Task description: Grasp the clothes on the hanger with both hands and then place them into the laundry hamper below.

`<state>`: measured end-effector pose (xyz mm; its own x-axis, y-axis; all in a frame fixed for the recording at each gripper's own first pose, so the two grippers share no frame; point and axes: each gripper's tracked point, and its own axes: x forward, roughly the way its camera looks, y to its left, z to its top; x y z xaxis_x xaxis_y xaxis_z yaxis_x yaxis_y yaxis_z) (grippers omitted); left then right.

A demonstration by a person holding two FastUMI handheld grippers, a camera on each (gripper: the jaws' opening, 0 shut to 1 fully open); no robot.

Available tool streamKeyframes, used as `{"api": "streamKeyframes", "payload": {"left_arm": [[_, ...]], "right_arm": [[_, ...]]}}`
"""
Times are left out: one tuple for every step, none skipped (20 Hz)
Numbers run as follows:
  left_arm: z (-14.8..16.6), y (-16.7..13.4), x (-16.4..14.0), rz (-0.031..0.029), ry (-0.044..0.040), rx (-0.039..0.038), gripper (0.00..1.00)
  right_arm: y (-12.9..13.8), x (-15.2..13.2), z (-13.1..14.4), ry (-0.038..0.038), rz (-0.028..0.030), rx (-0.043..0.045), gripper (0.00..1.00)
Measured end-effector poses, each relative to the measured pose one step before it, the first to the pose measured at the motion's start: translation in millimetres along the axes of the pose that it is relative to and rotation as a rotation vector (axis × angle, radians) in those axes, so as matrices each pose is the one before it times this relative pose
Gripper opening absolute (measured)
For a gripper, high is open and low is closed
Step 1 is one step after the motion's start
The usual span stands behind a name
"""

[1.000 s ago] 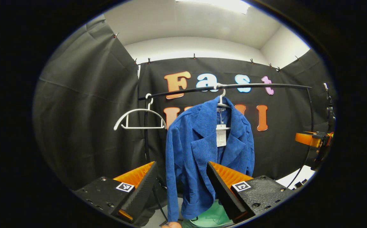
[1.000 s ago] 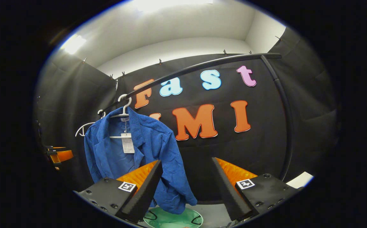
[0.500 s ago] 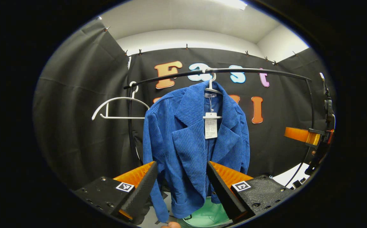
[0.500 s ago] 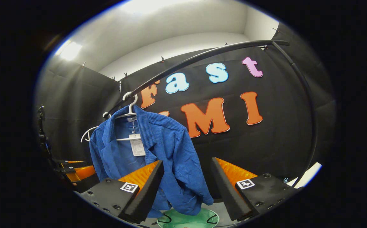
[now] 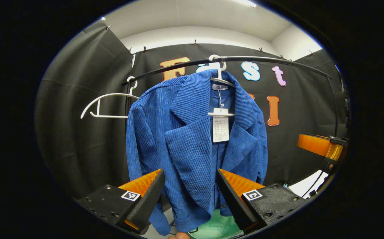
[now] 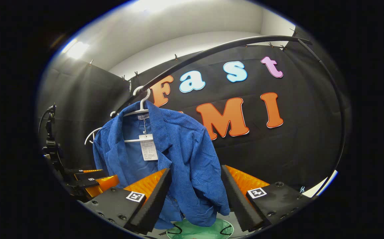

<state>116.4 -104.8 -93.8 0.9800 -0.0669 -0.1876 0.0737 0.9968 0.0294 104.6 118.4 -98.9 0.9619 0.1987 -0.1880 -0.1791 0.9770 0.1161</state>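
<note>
Facing the blue corduroy jacket [image 5: 192, 139] on its white plastic hanger [image 5: 221, 75], I have both grippers wide open and empty. It hangs lengthwise straight ahead of my left gripper [image 5: 189, 186], front panel between the fingers but beyond them; my right gripper [image 6: 195, 186] lines up on the sleeve side. The mint-green laundry hamper [image 6: 200, 229] sits directly below. A spare white empty hanger [image 5: 107, 106] and the black curved clothes rail [image 5: 278, 61] crowd the lift.

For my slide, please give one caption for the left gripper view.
Open left gripper facing a blue jacket on its white hanger, green hamper below.
</note>
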Motion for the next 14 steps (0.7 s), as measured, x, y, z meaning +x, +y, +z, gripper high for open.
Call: {"api": "streamKeyframes", "payload": {"left_arm": [[0.36,0.89,4.86,0.00961,-0.00483,0.00383,0.97],[-1.29,2.28,6.37,0.01271,-0.00160,-0.00147,0.96],[-2.70,0.75,5.11,0.00621,0.00671,-0.00317,0.97],[-3.32,0.98,5.69,0.00795,0.00824,-0.00612,0.97],[-1.78,0.22,6.47,0.00266,0.00515,-0.00448,0.97],[-1.99,1.69,5.40,0.00999,0.00679,0.00264,0.96],[-1.16,2.59,4.48,0.00974,0.00417,0.00702,0.96],[0.05,2.65,3.26,0.01162,-0.00144,0.00741,0.96],[0.11,1.97,3.83,0.00943,-0.00166,0.00346,0.92],[-1.76,0.15,2.06,0.00411,0.00033,-0.00014,0.88],[-0.14,1.62,3.13,0.00341,-0.00063,-0.00435,0.84],[0.13,0.72,1.61,0.00153,-0.00298,-0.00502,0.81],[0.89,1.44,1.04,0.00531,-0.00679,-0.00421,0.70],[1.65,0.05,1.49,-0.00325,-0.00644,-0.00423,0.60]], "right_arm": [[5.45,6.53,-3.90,0.01114,0.01080,-0.00742,0.97],[4.60,10.42,-2.98,0.00273,-0.00002,-0.02266,0.97],[4.95,11.82,1.45,-0.00822,0.00668,-0.03942,0.97],[6.98,9.02,5.45,-0.02956,0.00975,-0.00933,0.97],[7.71,11.34,5.64,-0.02023,-0.00274,-0.00293,0.97],[3.14,7.11,-4.46,0.00687,-0.00192,-0.00913,0.97],[6.43,8.31,-4.95,0.01399,0.01089,-0.00215,0.97],[7.54,7.97,-6.25,0.02437,0.01572,0.01084,0.88],[4.69,9.27,-8.96,0.03046,0.00677,0.01001,0.97],[0.98,7.93,-8.37,0.02299,-0.00169,0.00726,0.97],[-0.05,9.27,-5.72,0.00861,-0.00490,-0.00140,0.89],[-1.77,8.92,-1.88,-0.00061,-0.00633,-0.00598,0.88],[-2.09,8.04,-0.38,-0.00289,-0.00521,-0.00351,0.88],[-0.12,9.49,0.52,-0.00203,-0.00442,0.00432,0.97]]}}
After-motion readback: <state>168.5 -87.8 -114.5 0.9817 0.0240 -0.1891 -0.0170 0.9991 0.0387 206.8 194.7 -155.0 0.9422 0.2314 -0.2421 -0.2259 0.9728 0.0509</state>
